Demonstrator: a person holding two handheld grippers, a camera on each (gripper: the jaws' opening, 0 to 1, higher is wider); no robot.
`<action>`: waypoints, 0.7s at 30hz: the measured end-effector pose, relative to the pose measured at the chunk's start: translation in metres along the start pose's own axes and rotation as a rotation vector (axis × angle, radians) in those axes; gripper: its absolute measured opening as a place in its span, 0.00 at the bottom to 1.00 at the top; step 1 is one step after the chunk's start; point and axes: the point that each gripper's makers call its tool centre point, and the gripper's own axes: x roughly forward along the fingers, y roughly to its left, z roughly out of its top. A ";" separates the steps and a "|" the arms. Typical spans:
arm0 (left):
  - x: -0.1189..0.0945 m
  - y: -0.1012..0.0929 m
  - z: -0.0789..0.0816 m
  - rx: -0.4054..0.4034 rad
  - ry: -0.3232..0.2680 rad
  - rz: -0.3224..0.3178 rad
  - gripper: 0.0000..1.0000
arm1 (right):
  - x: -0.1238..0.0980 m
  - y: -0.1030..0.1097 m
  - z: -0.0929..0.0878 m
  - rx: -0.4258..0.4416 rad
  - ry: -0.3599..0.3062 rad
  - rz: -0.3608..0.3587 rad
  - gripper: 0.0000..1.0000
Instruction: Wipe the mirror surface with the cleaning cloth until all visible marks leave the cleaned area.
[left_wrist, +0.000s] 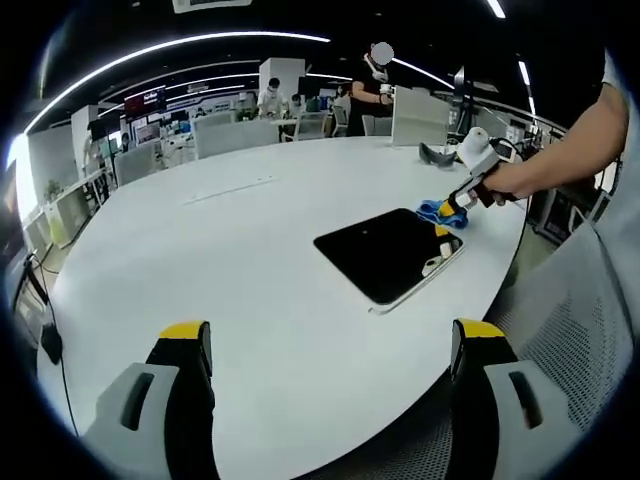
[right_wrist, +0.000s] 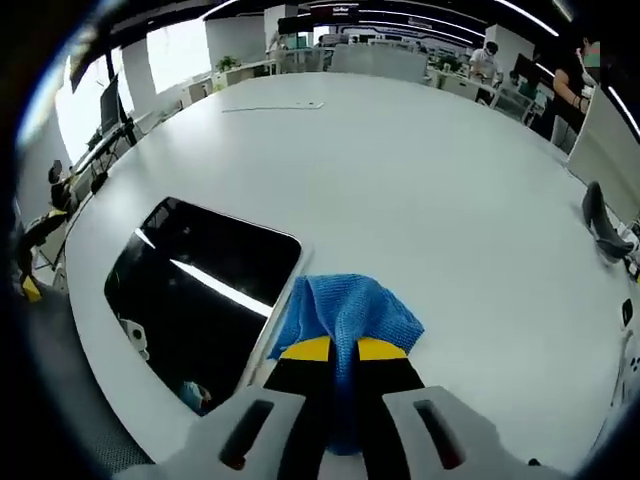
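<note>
While lying flat on the white tabletop (left_wrist: 250, 260) near its curved edge, dark mirror (left_wrist: 390, 254) with pale rim, reflecting ceiling light strips in the right gripper view. Just beside the mirror, at one corner and overlapping the rim, blue cleaning cloth (right_wrist: 345, 320), bunched and resting on the tabletop. Pinched tight on the cloth's near fold, right gripper (right_wrist: 344, 350), yellow-tipped fingers (right_wrist: 305, 350) closed together with blue fabric squeezed between them; seen also from the left gripper view at the mirror's far corner, held by a person's hand (left_wrist: 510, 182) and bare forearm. Well back from the mirror, above bare tabletop, left gripper (left_wrist: 333, 345), fingers (left_wrist: 185, 332) spread wide apart and holding nothing. Beyond the mirror, toward the far side of the tabletop, a dark pair of goggles (left_wrist: 436, 153) and a thin white strip (right_wrist: 272, 106). Past the tabletop, office desks, monitors and several people standing or seated. Beside the mirror's near edge, off the tabletop, a grey mesh chair back (left_wrist: 560, 320).
</note>
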 end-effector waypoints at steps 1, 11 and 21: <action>0.000 0.000 0.000 0.000 0.001 -0.001 0.99 | 0.000 -0.002 0.000 0.036 0.008 0.005 0.02; 0.000 -0.001 0.000 0.003 -0.001 -0.004 0.99 | -0.019 -0.007 0.024 0.143 -0.041 0.001 0.01; 0.000 0.000 0.000 0.005 -0.001 -0.004 0.99 | -0.007 0.023 0.046 0.164 -0.048 0.053 0.01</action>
